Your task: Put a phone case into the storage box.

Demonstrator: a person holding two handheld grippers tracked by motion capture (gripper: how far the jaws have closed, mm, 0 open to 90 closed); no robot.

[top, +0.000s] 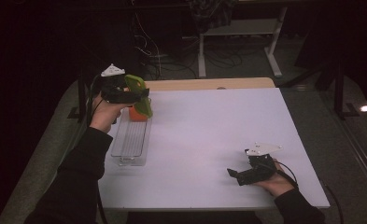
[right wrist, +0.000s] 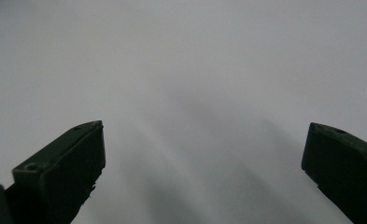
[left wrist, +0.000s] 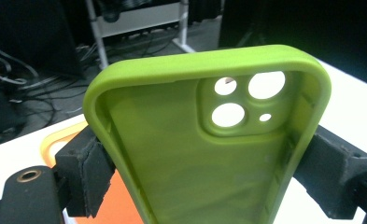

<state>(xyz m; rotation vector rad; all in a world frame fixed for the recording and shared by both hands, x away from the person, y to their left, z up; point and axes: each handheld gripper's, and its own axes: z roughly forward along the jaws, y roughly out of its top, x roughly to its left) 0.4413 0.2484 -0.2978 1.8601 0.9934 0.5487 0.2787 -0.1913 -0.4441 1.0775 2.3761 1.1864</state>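
A lime-green phone case (left wrist: 195, 154) with several camera holes is clamped across its width by my left gripper (left wrist: 209, 172); its open inside faces the camera. In the high view the left gripper (top: 137, 95) holds the green case (top: 140, 93) above the far end of a clear tray (top: 130, 144) at the table's left. An orange case (top: 137, 114) stands in that tray just under the green one; its rim (left wrist: 55, 140) also peeks out behind the left jaw. My right gripper (top: 233, 173) rests low over the white table near the front right, open, with nothing between its jaws (right wrist: 204, 158).
The white table (top: 209, 135) has a wooden strip (top: 209, 84) along its far edge. Beyond it are table legs and cables on a dark floor. The clear ribbed tray lies lengthwise along the table's left edge.
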